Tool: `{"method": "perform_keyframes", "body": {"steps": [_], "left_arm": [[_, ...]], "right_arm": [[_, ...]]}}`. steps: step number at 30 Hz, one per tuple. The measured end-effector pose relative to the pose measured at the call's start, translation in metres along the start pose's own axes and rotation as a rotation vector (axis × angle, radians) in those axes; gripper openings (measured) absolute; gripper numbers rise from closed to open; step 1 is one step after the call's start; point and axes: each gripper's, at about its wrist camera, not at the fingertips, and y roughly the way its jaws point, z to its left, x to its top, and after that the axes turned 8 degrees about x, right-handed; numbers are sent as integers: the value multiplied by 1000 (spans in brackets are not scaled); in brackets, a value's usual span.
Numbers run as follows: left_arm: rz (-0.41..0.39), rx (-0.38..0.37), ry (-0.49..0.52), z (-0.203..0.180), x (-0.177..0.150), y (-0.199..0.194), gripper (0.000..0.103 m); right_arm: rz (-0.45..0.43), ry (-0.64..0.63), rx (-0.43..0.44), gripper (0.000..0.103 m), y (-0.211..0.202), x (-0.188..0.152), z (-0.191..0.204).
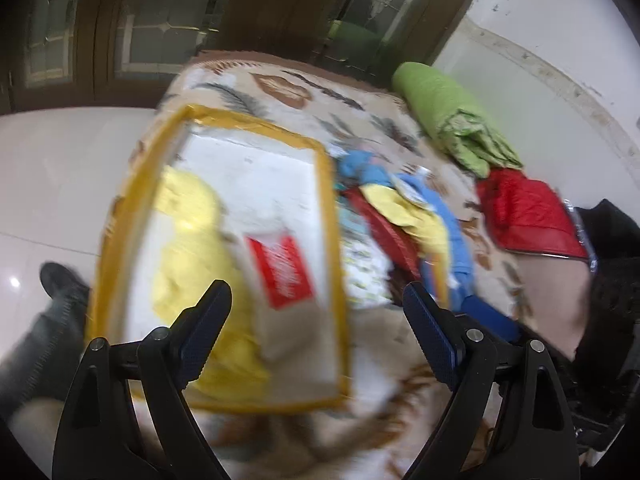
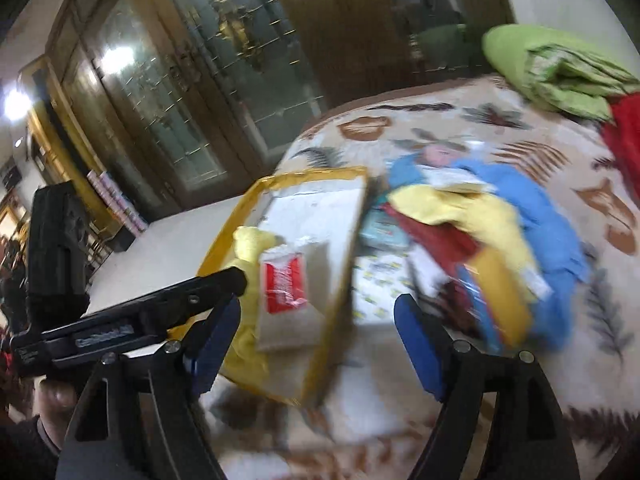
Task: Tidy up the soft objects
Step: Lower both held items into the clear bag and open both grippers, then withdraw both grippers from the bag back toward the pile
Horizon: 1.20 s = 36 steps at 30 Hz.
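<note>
A yellow-edged storage box [image 1: 132,208] [image 2: 224,240] lies open on the patterned bed cover. Inside it are a yellow cloth [image 1: 192,240] [image 2: 250,248] and a grey piece with a red label [image 1: 284,268] [image 2: 284,280]. To its right lies a pile of soft items [image 1: 412,216] [image 2: 480,240]: blue, yellow, red and printed white cloths. My left gripper [image 1: 316,312] is open and empty above the box's near edge. My right gripper [image 2: 316,320] is open and empty over the box's right side. The left gripper's black body [image 2: 132,312] shows in the right wrist view, over the box's left edge.
A green folded blanket [image 1: 444,116] [image 2: 560,72] and a red quilted item [image 1: 528,212] [image 2: 624,140] lie at the far right of the bed. Wooden glass-paned doors [image 2: 200,100] stand behind. White tiled floor [image 1: 60,168] lies left of the bed. The person's arm [image 1: 552,300] is at right.
</note>
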Motion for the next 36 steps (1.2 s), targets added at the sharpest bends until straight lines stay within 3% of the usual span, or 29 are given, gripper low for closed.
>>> {"method": "perform_keyframes", "body": {"steps": [4, 7, 9, 15, 17, 19, 22, 25, 29, 33, 36], "left_arm": [[69, 6, 63, -28, -7, 3, 88], [69, -16, 66, -35, -10, 1, 88], [90, 6, 78, -40, -13, 2, 88], [83, 18, 140, -55, -16, -4, 88], [86, -7, 117, -58, -14, -10, 88], [52, -25, 160, -67, -15, -19, 88], [69, 35, 242, -72, -26, -12, 88], [96, 67, 242, -70, -28, -6, 88], [98, 14, 212, -76, -27, -5, 88], [140, -11, 254, -99, -25, 12, 88], [158, -35, 215, -107, -21, 20, 88]], "right_arm": [[37, 124, 47, 79, -18, -6, -29], [18, 115, -25, 79, -30, -8, -35], [13, 142, -42, 79, -35, -9, -41], [15, 231, -38, 79, -40, -13, -51], [22, 233, -47, 79, -42, -16, -52], [19, 239, -58, 79, -49, -18, -54], [21, 262, -51, 79, -56, -18, -59], [11, 260, -69, 79, -61, -14, -65], [18, 285, -83, 79, -60, -10, -80], [8, 295, -83, 79, -63, -10, -92], [19, 315, -86, 78, -60, -14, -103]]}}
